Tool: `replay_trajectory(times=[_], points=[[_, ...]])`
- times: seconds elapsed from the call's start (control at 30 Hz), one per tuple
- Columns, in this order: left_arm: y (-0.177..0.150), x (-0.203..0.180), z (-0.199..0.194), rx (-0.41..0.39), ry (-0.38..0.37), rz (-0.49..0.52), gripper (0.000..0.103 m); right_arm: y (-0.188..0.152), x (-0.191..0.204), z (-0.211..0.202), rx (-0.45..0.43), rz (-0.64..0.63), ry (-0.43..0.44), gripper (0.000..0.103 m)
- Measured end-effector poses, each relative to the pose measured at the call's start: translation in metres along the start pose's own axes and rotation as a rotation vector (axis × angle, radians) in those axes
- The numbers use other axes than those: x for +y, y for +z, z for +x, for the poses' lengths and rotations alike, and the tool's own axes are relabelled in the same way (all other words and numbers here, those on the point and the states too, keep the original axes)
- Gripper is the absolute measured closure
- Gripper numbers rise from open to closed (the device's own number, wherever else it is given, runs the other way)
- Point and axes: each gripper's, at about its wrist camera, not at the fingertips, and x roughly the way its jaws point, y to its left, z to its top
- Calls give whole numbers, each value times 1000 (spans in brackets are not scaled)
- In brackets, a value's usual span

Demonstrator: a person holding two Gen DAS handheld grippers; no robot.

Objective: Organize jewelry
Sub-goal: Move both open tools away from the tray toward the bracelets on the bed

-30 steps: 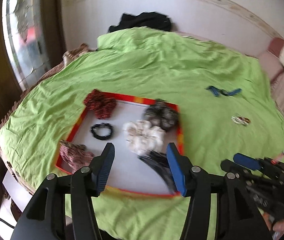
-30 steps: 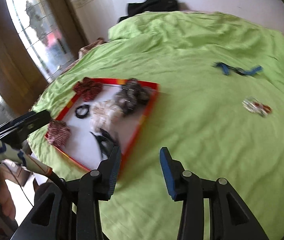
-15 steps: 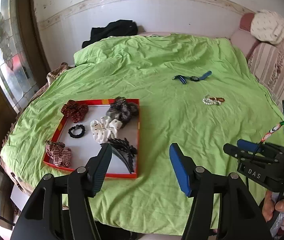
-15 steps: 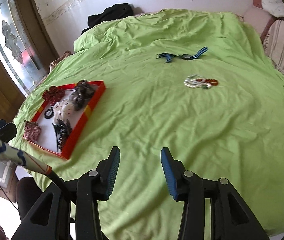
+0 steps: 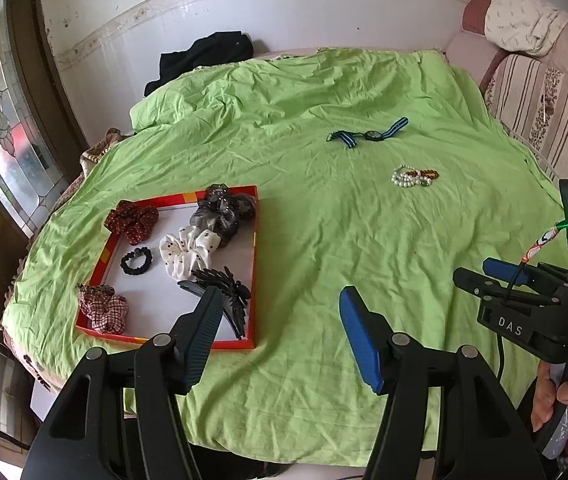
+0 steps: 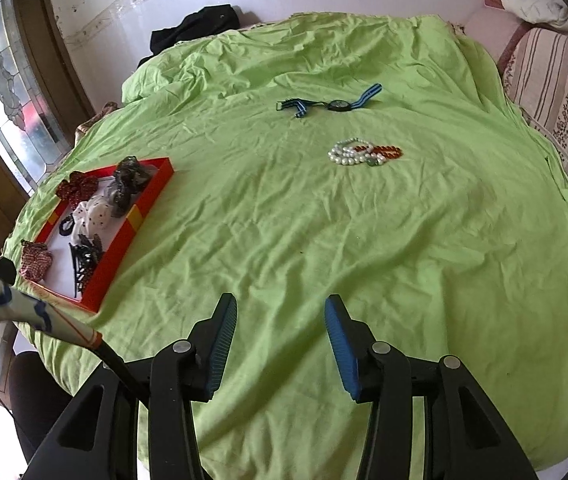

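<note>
Hand-held gripper [image 6: 280, 312] above wrinkled green sheet [image 6: 324, 240].

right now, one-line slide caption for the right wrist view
Open right gripper above a green sheet; bead bracelets and a striped watch lie loose, hair accessories fill the red tray.

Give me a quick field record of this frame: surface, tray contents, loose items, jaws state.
surface: green sheet spread over a bed
tray: red-rimmed tray near the sheet's left edge
tray contents: red dotted scrunchie, dark sheer scrunchie, white dotted scrunchie, black hair tie, plaid scrunchie, black claw clip
loose items: blue striped watch, bead bracelets, both on the sheet outside the tray
left gripper: jaws open, nothing between them
right gripper: jaws open, nothing between them
</note>
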Motion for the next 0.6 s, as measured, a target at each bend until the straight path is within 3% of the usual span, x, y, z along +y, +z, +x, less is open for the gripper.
replay_trajectory(times=[0.37,0.6], points=[[0,-9,31,62,-28,7,43,-3,-33,22,42,53,-43,53],[-3,-23,61,116,-109,0,43,10,-81,39,44,125,-112,55]])
